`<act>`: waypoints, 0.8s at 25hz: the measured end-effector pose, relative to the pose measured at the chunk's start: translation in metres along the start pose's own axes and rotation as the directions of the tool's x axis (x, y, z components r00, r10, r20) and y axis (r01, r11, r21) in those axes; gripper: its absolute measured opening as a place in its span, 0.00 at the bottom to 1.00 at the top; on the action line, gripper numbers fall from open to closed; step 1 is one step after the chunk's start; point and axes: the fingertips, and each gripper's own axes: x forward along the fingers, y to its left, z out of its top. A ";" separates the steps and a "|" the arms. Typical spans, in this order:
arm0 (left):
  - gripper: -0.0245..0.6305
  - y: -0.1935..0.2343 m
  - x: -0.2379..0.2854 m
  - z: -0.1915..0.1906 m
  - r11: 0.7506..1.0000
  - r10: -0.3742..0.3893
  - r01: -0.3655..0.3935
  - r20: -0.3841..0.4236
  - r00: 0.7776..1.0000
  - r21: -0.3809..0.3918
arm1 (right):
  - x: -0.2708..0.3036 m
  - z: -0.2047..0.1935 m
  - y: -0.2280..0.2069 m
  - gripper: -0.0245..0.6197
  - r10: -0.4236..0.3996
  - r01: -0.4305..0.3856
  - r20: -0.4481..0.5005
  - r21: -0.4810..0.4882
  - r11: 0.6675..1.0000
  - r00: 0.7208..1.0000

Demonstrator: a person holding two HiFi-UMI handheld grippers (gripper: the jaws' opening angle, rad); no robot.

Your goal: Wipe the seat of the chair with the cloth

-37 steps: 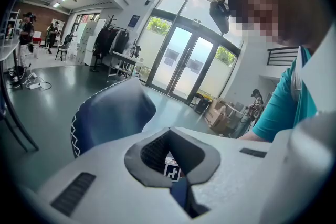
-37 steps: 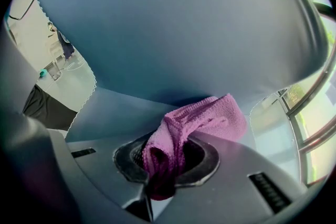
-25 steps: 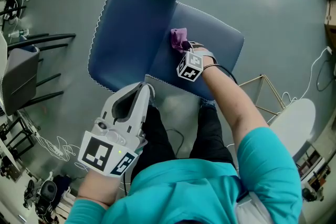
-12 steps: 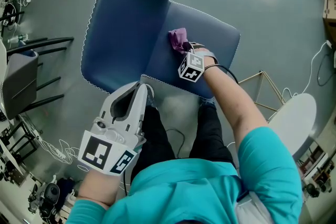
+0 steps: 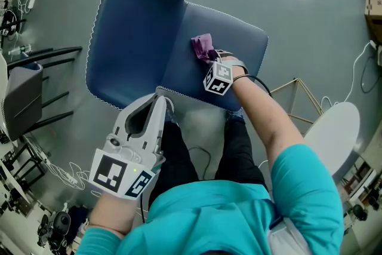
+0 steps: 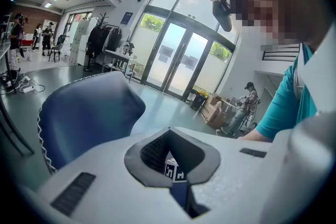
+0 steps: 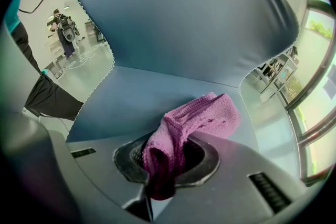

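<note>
Purple cloth — bunched up — lies on the blue chair's seat, beside the backrest.

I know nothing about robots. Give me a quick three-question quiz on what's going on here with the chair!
1. True or false: the left gripper holds the cloth.
2. What colour is the chair's seat?
3. The right gripper is: A) open and empty, B) shut on the cloth, C) clamped on the backrest.

Key: 1 false; 2 blue; 3 B.
</note>
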 end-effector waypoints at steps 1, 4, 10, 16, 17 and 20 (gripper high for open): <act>0.02 -0.001 0.001 -0.001 1.000 -0.001 0.001 -0.001 1.000 0.001 | -0.001 -0.002 0.000 0.12 0.000 0.000 0.000 0.001 1.000 1.000; 0.02 -0.004 0.003 -0.001 1.000 -0.004 0.004 -0.003 1.000 0.003 | -0.004 -0.008 0.002 0.12 0.003 -0.003 -0.004 0.005 1.000 1.000; 0.02 -0.012 0.007 0.001 1.000 -0.010 0.010 -0.003 1.000 0.009 | -0.012 -0.028 0.003 0.12 0.003 -0.003 -0.025 0.016 1.000 1.000; 0.02 -0.023 0.011 0.000 1.000 -0.023 0.023 -0.008 1.000 0.018 | -0.023 -0.047 0.004 0.12 -0.005 0.006 -0.037 0.026 1.000 0.999; 0.02 -0.025 0.012 0.000 1.000 -0.025 0.025 -0.009 1.000 0.018 | -0.025 -0.049 0.005 0.12 -0.006 0.008 -0.038 0.030 1.000 0.999; 0.02 -0.030 0.016 -0.001 0.999 -0.033 0.034 -0.013 0.999 0.023 | -0.027 -0.053 0.005 0.12 -0.011 0.012 -0.035 0.041 0.999 0.999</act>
